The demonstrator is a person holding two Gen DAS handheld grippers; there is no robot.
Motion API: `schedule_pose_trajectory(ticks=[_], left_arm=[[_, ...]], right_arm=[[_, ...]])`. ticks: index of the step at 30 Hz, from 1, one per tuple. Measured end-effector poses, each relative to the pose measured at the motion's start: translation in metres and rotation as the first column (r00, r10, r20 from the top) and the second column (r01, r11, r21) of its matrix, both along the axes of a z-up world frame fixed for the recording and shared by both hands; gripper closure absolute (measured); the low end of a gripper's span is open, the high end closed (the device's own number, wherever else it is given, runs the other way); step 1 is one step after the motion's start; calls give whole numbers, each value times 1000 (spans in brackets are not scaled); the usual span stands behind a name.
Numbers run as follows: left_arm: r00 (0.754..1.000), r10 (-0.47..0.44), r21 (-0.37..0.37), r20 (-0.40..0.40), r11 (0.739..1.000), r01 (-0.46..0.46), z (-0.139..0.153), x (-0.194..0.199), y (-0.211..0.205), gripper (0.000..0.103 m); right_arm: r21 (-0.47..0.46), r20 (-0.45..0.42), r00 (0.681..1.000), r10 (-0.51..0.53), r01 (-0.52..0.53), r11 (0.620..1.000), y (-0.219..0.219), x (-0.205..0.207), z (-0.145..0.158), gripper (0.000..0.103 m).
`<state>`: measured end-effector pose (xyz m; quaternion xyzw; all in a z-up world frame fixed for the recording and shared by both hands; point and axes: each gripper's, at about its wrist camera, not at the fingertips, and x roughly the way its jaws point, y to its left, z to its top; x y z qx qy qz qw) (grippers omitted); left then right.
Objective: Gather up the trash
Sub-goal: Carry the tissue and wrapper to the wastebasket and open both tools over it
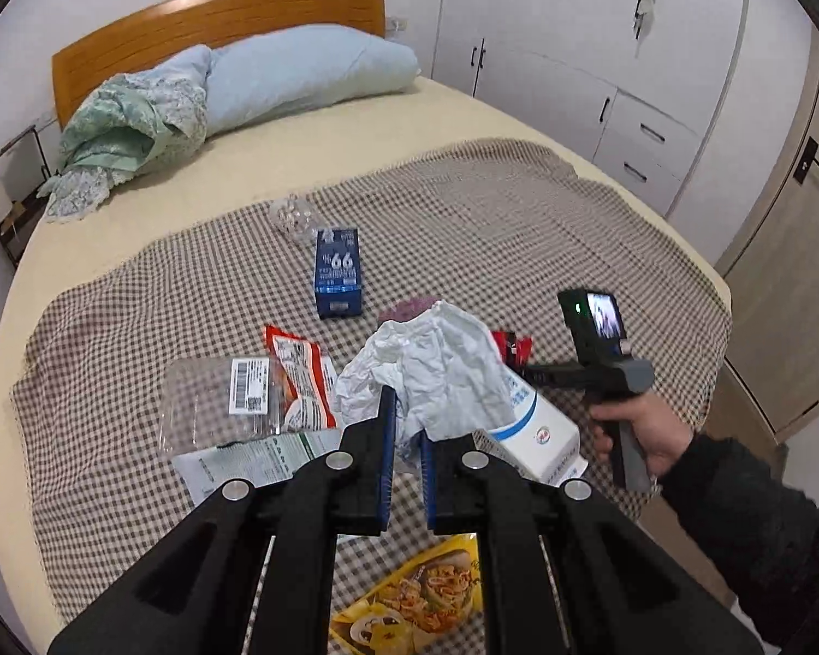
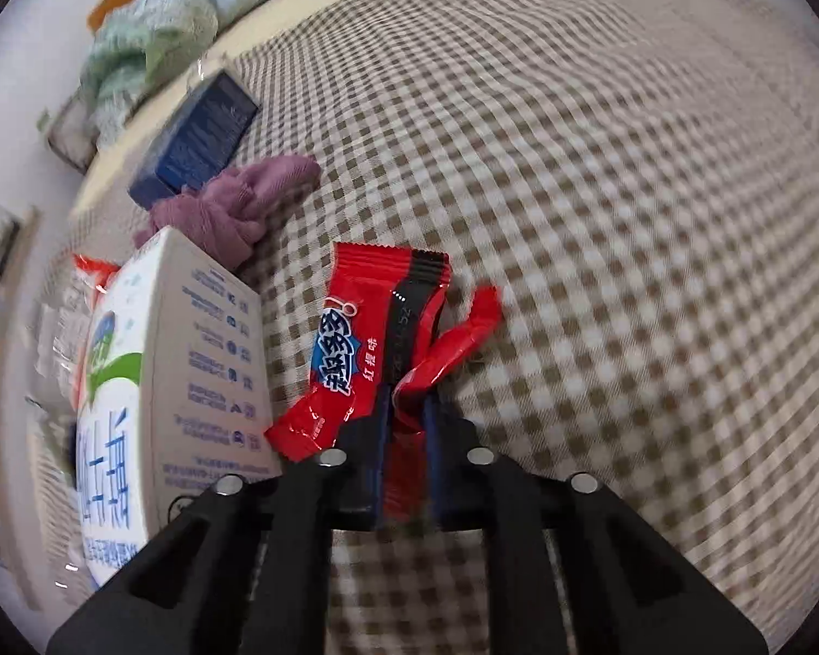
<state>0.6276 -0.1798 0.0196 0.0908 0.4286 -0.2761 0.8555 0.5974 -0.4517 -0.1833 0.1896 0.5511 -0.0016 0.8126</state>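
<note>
My left gripper (image 1: pixel 407 417) is shut on a crumpled white paper (image 1: pixel 431 371) and holds it above the checked cloth (image 1: pixel 491 229). My right gripper (image 2: pixel 407 409) is shut on a red snack wrapper (image 2: pixel 377 338) just over the cloth (image 2: pixel 600 218); in the left wrist view the wrapper (image 1: pixel 510 346) peeks out past the paper, in front of the right tool. A white milk carton (image 1: pixel 540 431) lies between them and also shows in the right wrist view (image 2: pixel 169 382). A blue box (image 1: pixel 337 273), a red-white packet (image 1: pixel 300 382), a clear plastic tray (image 1: pixel 218 404) and a yellow food packet (image 1: pixel 426 595) lie on the cloth.
A purple cloth (image 2: pixel 235 202) lies beside the blue box (image 2: pixel 202 136). A crushed clear bottle (image 1: pixel 295 215) lies farther up the bed. Pillows (image 1: pixel 300 73) and a headboard (image 1: pixel 218 22) are at the far end. White wardrobes (image 1: pixel 600 54) stand to the right.
</note>
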Motion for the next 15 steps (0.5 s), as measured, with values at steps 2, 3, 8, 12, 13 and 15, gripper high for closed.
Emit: schedule_pose_trajectory(ticks=[2,3,8,12,13,15], left_arm=[[1000,2,12,-4,1000,-2,-5,2,-1,97],[1000,3,12,-7,1000,-3,-7,3,-2,97],[999,23,-19,-23,1000,-23,-7,-5,-12,97],[999,-13,-113,-44,994,8,-7,-45,-35,97],[998,-40,-131,-45,991,34,-10,-62,-46,97],[994,-103,-155,-44,983,95,-19,-97,-73,97]], right_arm=[[-34,41,999,15,-13,999,-1,-7,16,98],[-57,64,998,19,-15,998,-2,-11,25,99],[-76,182,983,17,-3,997,-33,-65,75,99],[-104,257,966,3,25,994,-60,-134,104,99],[-112,277,961,-4,37,993,-70,-159,110,99],[-126,300,954,-25,66,990,-83,-197,111,98]])
